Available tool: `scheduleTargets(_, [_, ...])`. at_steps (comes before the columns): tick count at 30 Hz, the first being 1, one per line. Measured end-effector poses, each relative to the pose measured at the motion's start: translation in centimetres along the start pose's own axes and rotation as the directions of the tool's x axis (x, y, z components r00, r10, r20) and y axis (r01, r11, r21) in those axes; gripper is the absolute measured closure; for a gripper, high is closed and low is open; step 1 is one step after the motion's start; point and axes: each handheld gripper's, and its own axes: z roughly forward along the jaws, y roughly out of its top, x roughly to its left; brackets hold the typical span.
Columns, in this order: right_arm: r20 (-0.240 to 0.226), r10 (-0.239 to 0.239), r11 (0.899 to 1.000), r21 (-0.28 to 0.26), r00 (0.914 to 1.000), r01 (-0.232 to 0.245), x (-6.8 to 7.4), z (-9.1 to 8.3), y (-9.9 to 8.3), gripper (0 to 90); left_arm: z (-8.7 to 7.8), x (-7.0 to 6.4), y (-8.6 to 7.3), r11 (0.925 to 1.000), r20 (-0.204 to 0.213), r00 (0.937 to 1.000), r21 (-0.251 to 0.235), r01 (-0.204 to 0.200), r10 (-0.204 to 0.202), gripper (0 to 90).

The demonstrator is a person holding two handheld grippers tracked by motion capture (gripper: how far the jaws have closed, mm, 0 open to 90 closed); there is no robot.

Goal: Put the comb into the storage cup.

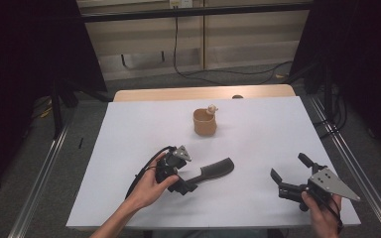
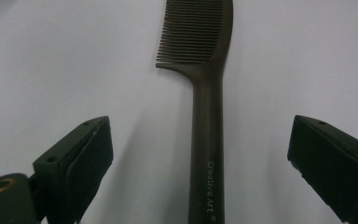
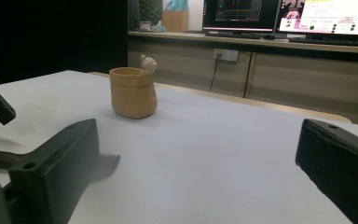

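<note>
Both tongs, left (image 2: 200, 163) and right (image 1: 290, 173), are gaping wide while the comb (image 2: 207, 107) is lying flat between your left jaws, so squeezing crookedly could be flicking it away.

The comb (image 2: 208, 116) under my left claw (image 2: 200, 163) looked like dark brown plastic, smooth with a slight sheen, pale lettering printed down the handle. My claw pads (image 2: 86, 158) were matt black, kinda rubbery. The right claw (image 1: 291, 171) had a plain grey metal-looking plate (image 1: 333, 182) on top, dull finish. The table (image 1: 258, 134) was covered in a white matt sheet, smooth, with a pale wood edge at the far side. The cup (image 3: 133, 92) seemed tan and matt, a bit rough, like clay.
</note>
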Motion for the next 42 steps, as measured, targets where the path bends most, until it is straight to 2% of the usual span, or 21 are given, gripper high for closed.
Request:
scheduleTargets(1, [0.0,-0.001,1.0,0.001,1.0,0.001,0.0,0.0,0.0,0.0,0.0,0.0,0.0,0.9999,0.007,1.0,-0.011,0.001,-0.001,7.0])
scheduleTargets(4, [-0.004,0.001,1.0,0.002,1.0,-0.001,0.0,0.1,0.0,0.0,0.4,-0.1,0.0,0.9998,0.034,0.9992,0.002,-0.022,0.022,6.8])
scheduleTargets(6, [-0.003,0.0,1.0,0.002,1.0,0.0,0.0,0.1,0.0,0.0,0.6,-0.1,0.2,0.9989,0.039,0.9987,0.034,-0.033,0.032,6.6])
scheduleTargets(9, [-0.003,-0.004,1.0,0.001,1.0,0.004,0.1,0.1,0.0,0.0,0.7,-0.2,0.2,0.9977,0.052,0.9979,0.054,-0.042,0.039,6.6])
scheduleTargets(13, [-0.001,-0.008,1.0,0.004,1.0,0.008,0.0,0.2,-0.1,0.0,0.8,-0.2,0.4,0.9965,0.043,0.9982,0.07,-0.045,0.042,7.3])
scheduleTargets(15, [-0.001,-0.009,1.0,0.007,1.0,0.009,0.0,0.2,-0.1,0.0,1.1,-0.2,0.6,0.9937,0.029,0.9977,0.093,-0.063,0.061,8.1])
scheduleTargets(19, [-0.006,-0.012,1.0,0.006,0.9999,0.012,0.1,0.1,0.0,0.0,1.6,-0.3,0.9,0.9932,0.032,0.9983,0.104,-0.052,0.049,12.5])
scheduleTargets(22, [-0.003,-0.01,1.0,0.008,0.9999,0.01,0.1,0.2,-0.1,0.0,2.0,-0.5,1.3,0.9902,0.02,0.9982,0.126,-0.059,0.057,17.3])
scheduleTargets(24, [-0.005,-0.011,1.0,0.008,0.9999,0.011,0.1,0.2,-0.1,0.0,2.1,-0.3,1.6,0.9862,0.035,0.9966,0.146,-0.078,0.074,21.5])
scheduleTargets(25, [-0.005,-0.014,1.0,0.007,0.9999,0.014,0.1,0.2,-0.1,0.0,2.2,-0.4,1.8,0.9874,0.027,0.9978,0.145,-0.063,0.06,23.4])
scheduleTargets(28, [-0.004,-0.014,1.0,0.008,0.9999,0.014,0.1,0.2,-0.1,0.0,2.3,-0.3,2.2,0.9823,0.021,0.9964,0.168,-0.084,0.082,26.5])
scheduleTargets(33, [-0.003,-0.01,1.0,0.009,0.9999,0.01,0.1,0.2,-0.1,0.0,2.6,-0.4,2.7,0.9816,0.023,0.9965,0.172,-0.083,0.08,34.8])
scheduleTargets(38, [-0.004,-0.013,1.0,0.008,0.9999,0.013,0.1,0.2,-0.1,0.0,3.0,-0.5,2.6,0.9812,0.042,0.996,0.173,-0.085,0.079,43.6])
scheduleTargets(40, [-0.005,-0.011,1.0,0.007,0.9999,0.011,0.1,0.2,-0.1,0.0,3.0,-0.6,2.7,0.9789,0.031,0.9955,0.181,-0.094,0.09,46.0])
scheduleTargets(42, [-0.005,-0.012,1.0,0.008,0.9999,0.012,0.1,0.2,-0.1,0.0,3.0,-0.6,2.6,0.9823,0.036,0.9962,0.167,-0.084,0.079,51.0])
